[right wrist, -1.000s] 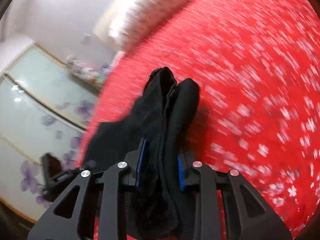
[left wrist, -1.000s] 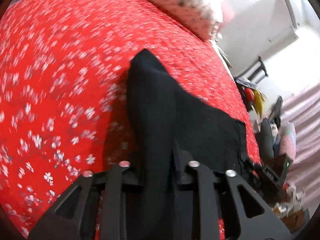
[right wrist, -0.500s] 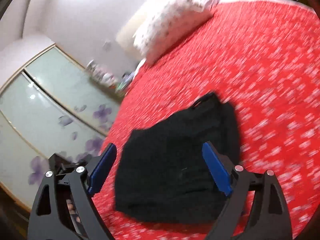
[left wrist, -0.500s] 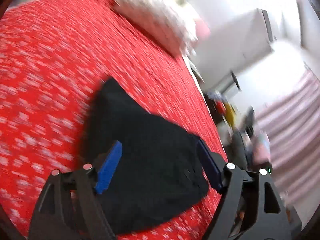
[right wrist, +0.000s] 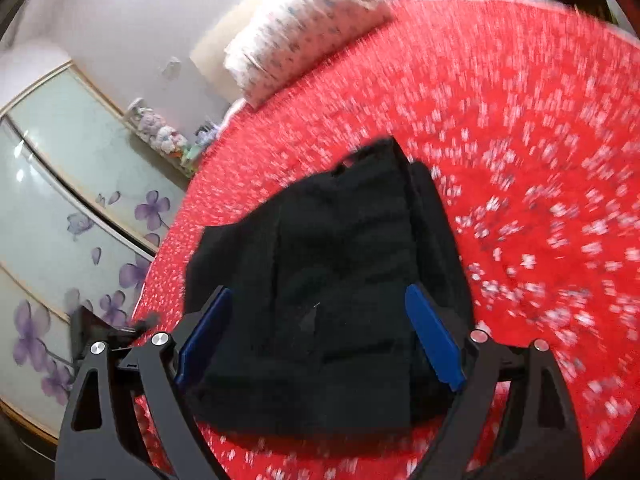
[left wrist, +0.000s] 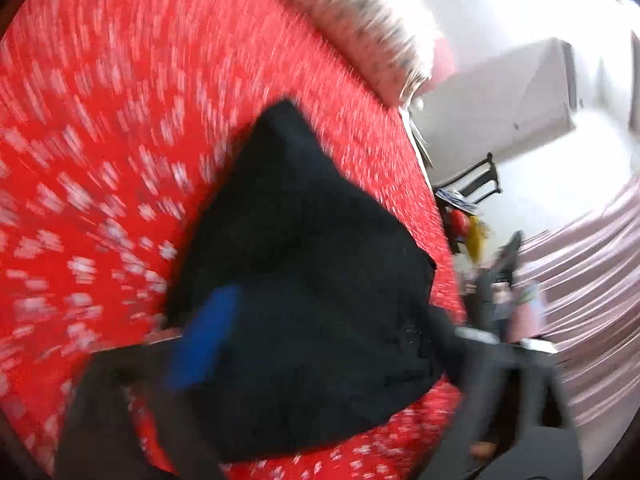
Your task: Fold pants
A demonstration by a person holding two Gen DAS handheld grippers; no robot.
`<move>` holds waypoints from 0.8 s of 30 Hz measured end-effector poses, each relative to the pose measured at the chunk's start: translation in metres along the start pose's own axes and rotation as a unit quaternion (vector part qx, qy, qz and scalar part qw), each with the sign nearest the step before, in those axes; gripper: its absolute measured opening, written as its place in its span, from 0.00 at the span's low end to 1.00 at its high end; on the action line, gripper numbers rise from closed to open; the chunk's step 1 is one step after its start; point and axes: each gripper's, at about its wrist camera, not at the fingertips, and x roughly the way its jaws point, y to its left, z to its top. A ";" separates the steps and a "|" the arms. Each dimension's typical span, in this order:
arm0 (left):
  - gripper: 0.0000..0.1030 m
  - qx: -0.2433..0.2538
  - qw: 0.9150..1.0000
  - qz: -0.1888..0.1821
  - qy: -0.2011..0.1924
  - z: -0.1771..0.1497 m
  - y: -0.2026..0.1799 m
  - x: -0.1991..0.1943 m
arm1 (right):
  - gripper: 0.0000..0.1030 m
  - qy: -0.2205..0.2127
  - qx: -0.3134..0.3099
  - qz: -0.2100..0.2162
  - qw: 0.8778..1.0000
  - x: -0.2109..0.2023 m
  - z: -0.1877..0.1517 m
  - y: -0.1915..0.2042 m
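Note:
The black pants (left wrist: pixel 304 280) lie folded in a compact stack on the red flowered bedspread (left wrist: pixel 100 160). They also show in the right wrist view (right wrist: pixel 328 292). My left gripper (left wrist: pixel 320 328) is open and empty just above the pants, its blue pad (left wrist: pixel 204 336) blurred by motion. My right gripper (right wrist: pixel 320 332) is open and empty, with its two blue pads (right wrist: pixel 434 344) spread wide over the near edge of the stack.
A flowered pillow (right wrist: pixel 304 28) lies at the head of the bed. A glass wardrobe with purple flowers (right wrist: pixel 60 240) stands beside the bed. A pink curtain (left wrist: pixel 592 300), clutter and a chair (left wrist: pixel 480 184) stand past the bed's other edge.
One second ago both grippers were shut on the pants. Both have opened and let go; the pants now lie flat and folded. Both views still shift with motion blur.

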 end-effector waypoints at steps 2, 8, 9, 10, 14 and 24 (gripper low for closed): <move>0.98 0.046 0.999 -0.007 -0.021 -0.018 -0.018 -0.022 | 0.96 -0.030 -0.030 -0.010 0.999 -0.022 -0.016 0.013; 0.98 0.178 0.982 0.043 -0.052 -0.089 -0.056 -0.070 | 0.96 -0.056 -0.072 -0.059 0.994 -0.050 -0.073 0.033; 0.98 0.196 0.977 0.061 -0.061 -0.103 -0.060 -0.076 | 0.96 -0.059 -0.075 -0.065 0.993 -0.051 -0.079 0.036; 0.98 0.211 0.972 0.080 -0.070 -0.116 -0.063 -0.080 | 0.96 -0.061 -0.084 -0.077 0.992 -0.052 -0.089 0.039; 0.98 0.257 0.954 0.130 -0.086 -0.154 -0.068 -0.094 | 0.99 -0.071 -0.141 -0.117 0.981 -0.059 -0.123 0.059; 0.98 0.248 0.947 0.186 -0.083 -0.173 -0.064 -0.103 | 0.99 -0.078 -0.176 -0.158 0.968 -0.067 -0.166 0.080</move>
